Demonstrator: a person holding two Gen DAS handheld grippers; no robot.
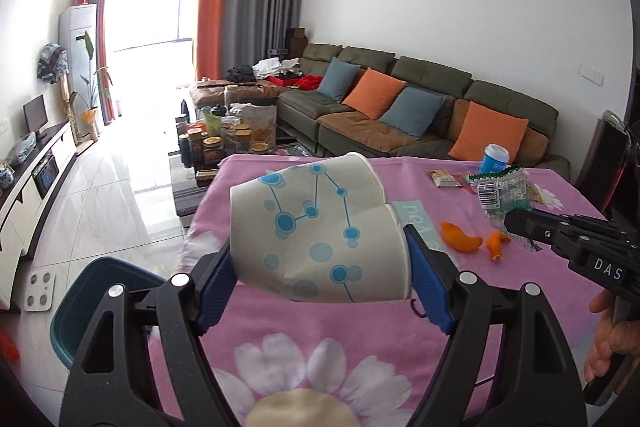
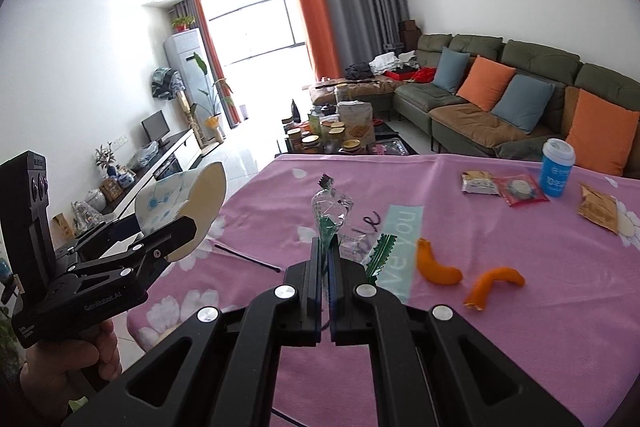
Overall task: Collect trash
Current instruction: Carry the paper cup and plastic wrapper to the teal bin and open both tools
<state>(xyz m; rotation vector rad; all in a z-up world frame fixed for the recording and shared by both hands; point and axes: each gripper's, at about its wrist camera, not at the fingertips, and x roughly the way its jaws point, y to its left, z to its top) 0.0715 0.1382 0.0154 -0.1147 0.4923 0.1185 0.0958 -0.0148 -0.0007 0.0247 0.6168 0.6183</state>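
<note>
My left gripper (image 1: 320,267) is shut on a crushed white paper cup (image 1: 316,227) with blue dots, held on its side above the left edge of the pink flowered tablecloth (image 1: 304,327); the cup also shows in the right wrist view (image 2: 180,203). A dark teal bin (image 1: 96,303) stands on the floor below left of it. My right gripper (image 2: 328,251) is shut on a clear plastic wrapper (image 2: 330,211) with a green edge, lifted above the cloth. Two orange peels (image 2: 436,267) (image 2: 496,283) lie on the cloth to the right.
Snack wrappers (image 2: 480,183) (image 2: 520,189) (image 2: 600,211), a blue lidded cup (image 2: 556,169), a teal paper strip (image 2: 400,239) and a black cable tie (image 2: 248,259) lie on the table. A green sofa (image 2: 520,95), a cluttered coffee table (image 2: 340,135) and a white scale (image 1: 40,291) lie beyond.
</note>
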